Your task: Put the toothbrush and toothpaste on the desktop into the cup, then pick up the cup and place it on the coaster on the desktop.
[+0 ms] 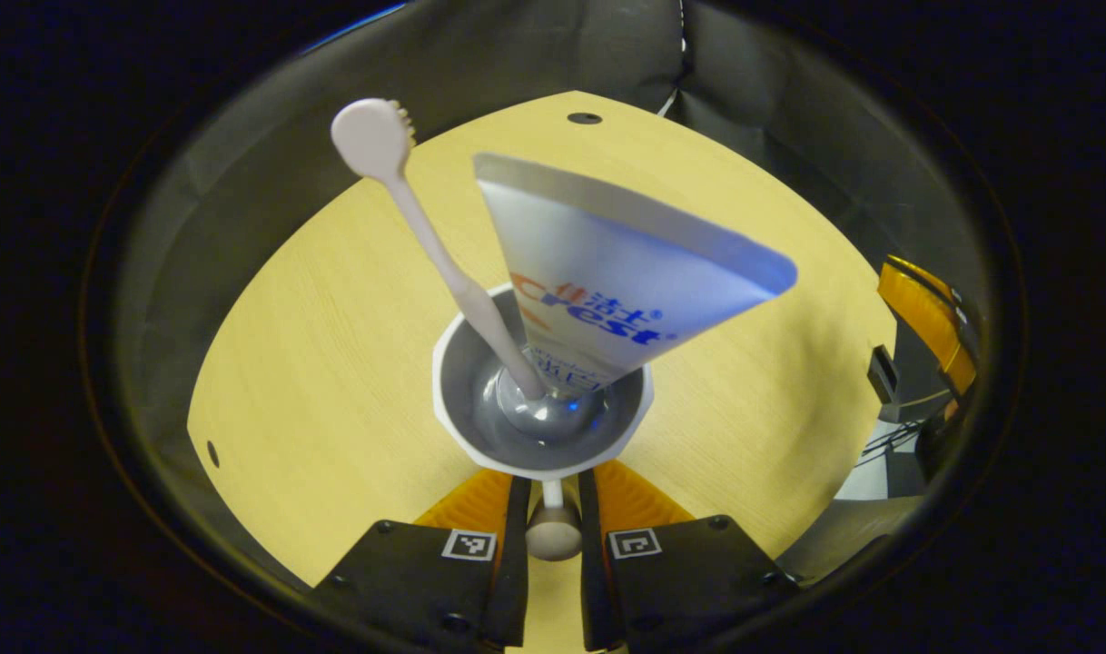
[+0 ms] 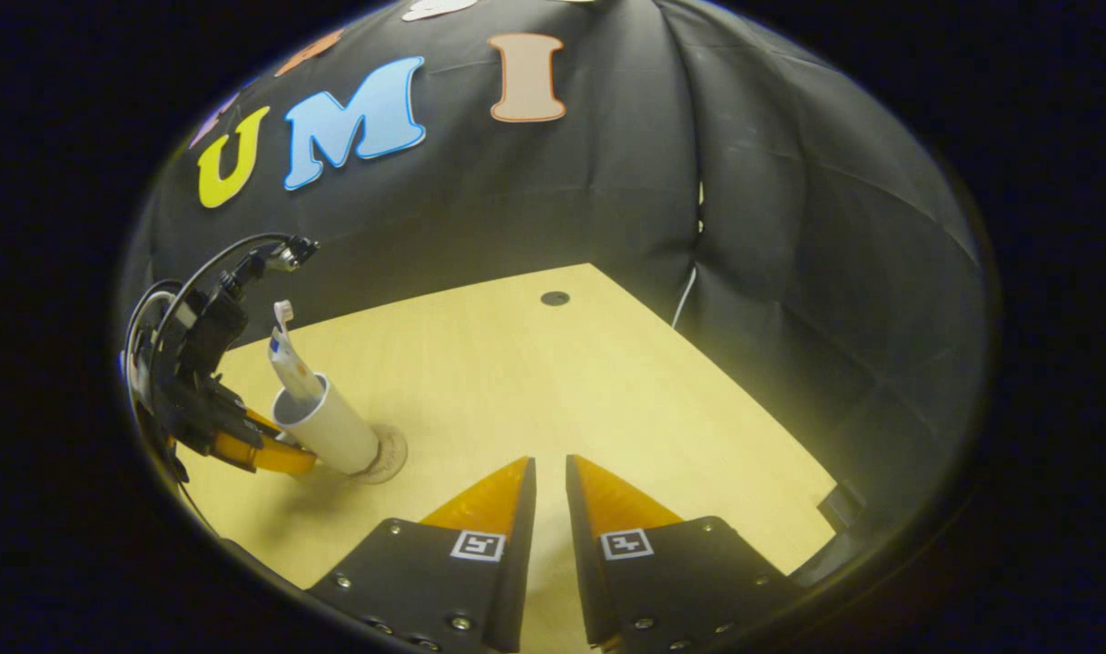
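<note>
White cup (image 1: 542, 400), holding toothbrush (image 1: 426, 236) and toothpaste (image 1: 607, 282), sits on the coaster (image 2: 385, 454), its handle (image 1: 553, 530) pinched by the left gripper (image 1: 553, 518). Right gripper (image 2: 550, 495) hangs nearly closed and empty above the surface (image 2: 535, 381).

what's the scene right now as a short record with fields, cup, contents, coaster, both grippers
cup: white cup, standing on the coaster
contents: toothbrush and toothpaste, both leaning out of the cup
coaster: round coaster on the wooden desktop
left gripper: left gripper at the cup's handle, contact unclear
right gripper: right gripper nearly closed, holding nothing, apart from the cup
</note>
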A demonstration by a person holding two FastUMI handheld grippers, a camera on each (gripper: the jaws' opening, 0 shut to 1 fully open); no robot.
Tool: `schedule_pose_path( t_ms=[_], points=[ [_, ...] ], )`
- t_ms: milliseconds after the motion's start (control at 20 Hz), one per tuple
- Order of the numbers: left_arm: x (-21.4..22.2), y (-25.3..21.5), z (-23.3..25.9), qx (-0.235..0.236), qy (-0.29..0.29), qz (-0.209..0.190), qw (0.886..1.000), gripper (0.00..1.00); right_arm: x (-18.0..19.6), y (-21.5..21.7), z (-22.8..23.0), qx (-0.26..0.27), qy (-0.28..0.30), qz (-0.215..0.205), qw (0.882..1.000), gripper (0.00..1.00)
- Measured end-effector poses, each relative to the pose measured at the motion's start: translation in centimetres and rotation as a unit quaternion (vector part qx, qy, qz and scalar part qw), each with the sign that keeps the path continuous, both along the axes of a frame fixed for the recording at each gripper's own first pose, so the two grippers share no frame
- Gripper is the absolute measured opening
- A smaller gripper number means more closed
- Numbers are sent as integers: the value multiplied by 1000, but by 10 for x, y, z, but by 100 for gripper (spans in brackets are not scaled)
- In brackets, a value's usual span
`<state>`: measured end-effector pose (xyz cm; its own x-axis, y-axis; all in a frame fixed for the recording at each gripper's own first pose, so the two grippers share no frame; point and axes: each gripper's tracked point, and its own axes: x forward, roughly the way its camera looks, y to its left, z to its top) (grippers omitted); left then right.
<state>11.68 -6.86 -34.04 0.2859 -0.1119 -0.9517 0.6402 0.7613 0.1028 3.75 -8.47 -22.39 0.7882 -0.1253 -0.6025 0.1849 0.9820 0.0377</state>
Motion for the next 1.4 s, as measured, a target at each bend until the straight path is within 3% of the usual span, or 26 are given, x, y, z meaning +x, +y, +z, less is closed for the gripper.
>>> schedule_pose_path(
  t_ms=[550, 750, 800, 1000, 1250, 1400],
  points=[
    [6, -8, -12, 17, 3, -3, 1000, 31, -8, -29, -5, 6, 7, -19, 1000, 23],
    [0, -5, -4, 11, -22, -1, 1000, 37, -3, -23, -2, 6, 4, -4, 1000, 24],
    [0, -3, 0, 11, -32, -2, 999, 46, 0, -20, 1, 5, 2, 2, 1000, 24],
    [-3, -1, 22, -21, -84, 13, 996, 47, 8, -2, 13, 3, -8, 39, 999, 24],
    [-18, 13, 79, -70, -167, 62, 981, 48, 18, 31, 35, 1, -27, 101, 995, 24],
    [-27, 26, 126, -103, -231, 101, 962, 48, 29, 54, 64, 1, -54, 141, 989, 24]
  ],
)
